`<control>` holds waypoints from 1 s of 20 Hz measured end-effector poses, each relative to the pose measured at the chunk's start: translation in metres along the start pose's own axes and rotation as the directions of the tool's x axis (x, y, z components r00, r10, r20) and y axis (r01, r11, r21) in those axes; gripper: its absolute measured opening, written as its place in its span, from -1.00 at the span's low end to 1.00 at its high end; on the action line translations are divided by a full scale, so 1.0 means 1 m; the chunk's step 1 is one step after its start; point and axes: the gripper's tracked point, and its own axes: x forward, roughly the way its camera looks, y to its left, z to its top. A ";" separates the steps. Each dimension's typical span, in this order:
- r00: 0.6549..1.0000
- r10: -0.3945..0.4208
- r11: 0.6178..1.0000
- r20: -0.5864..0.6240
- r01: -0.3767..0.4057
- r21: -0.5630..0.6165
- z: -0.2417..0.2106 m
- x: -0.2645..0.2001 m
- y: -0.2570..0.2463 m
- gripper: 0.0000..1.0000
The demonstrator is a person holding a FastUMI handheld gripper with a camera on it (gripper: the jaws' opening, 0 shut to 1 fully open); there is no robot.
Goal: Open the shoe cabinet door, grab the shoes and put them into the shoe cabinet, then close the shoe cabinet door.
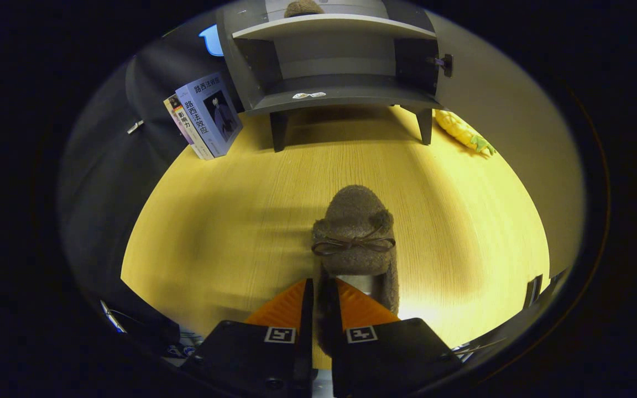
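Gripper (pixel 319 290) with fingers drawn narrow, pinching the near-side wall of the shoe (pixel 355 237) at its heel opening; one finger lies outside the fuzzy collar, the other inside the mouth, and both appear to press on that wall. The shoe is a brown fleece slipper with a thin bow across its top. Its long axis runs from 6 o'clock to 12 o'clock, heel at the fingers, toe pointing straight away. Whether the sole rests on the table (pixel 230 221) or hangs just above it cannot be told.

At 12 o'clock beyond the toe, well apart, stands the cabinet (pixel 340 83) on short legs, its door (pixel 238 72) swung open at 11 o'clock and the lower shelf bare apart from a small sticker. On the shelf above sits a second brown shoe (pixel 303 8). The toe already faces the opening, so the coming move is judged a straight carry toward 12 o'clock, with lift enough to clear the cabinet's bottom board.

Books (pixel 205 116) lean at 10 o'clock; a yellow toy (pixel 462 131) lies at 1 o'clock.
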 end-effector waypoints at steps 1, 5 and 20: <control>1.000 -0.002 1.000 -0.007 0.002 0.001 -0.002 0.004 -0.001 -0.61; 0.999 0.000 1.000 -0.053 0.001 0.018 -0.011 0.019 -0.002 -0.26; 1.000 0.000 0.999 0.003 0.000 0.037 0.027 0.074 -0.010 -0.28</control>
